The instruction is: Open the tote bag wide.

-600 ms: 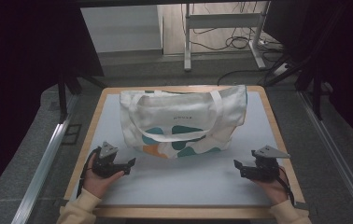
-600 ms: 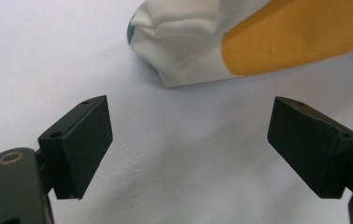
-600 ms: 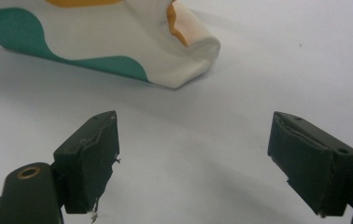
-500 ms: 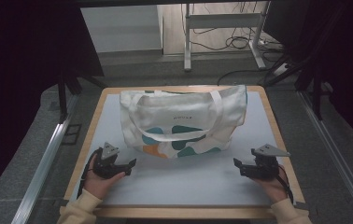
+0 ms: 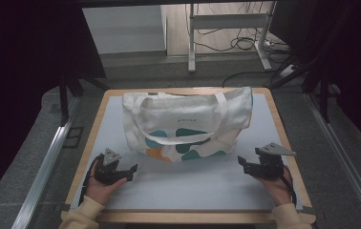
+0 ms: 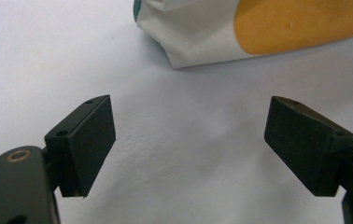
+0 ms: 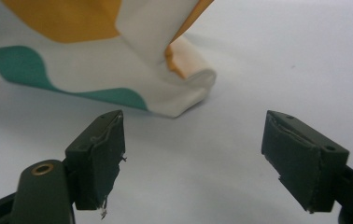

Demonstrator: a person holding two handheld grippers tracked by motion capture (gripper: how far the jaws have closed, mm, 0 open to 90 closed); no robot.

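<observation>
The canvas tote bag (image 5: pixel 188 125) lies flat toward the twelve o'clock half of the pale surface (image 5: pixel 193 191), handles draped across its front, teal and orange blobs printed along its near edge. Nothing about it looks handled yet (no fold, no lift, no corner pinched), so by my reading the work is at its very start and all of it remains.

At about seven o'clock from the bag, the left gripper (image 5: pixel 132 169) rests low on the surface, jaws spread wide with nothing between them; the bag's near corner (image 6: pixel 184 46) sits just ahead. At four o'clock, the right gripper (image 5: pixel 241 163) matches it: jaws wide apart, holding nothing, facing the bag's rolled corner (image 7: pixel 188 88).
</observation>
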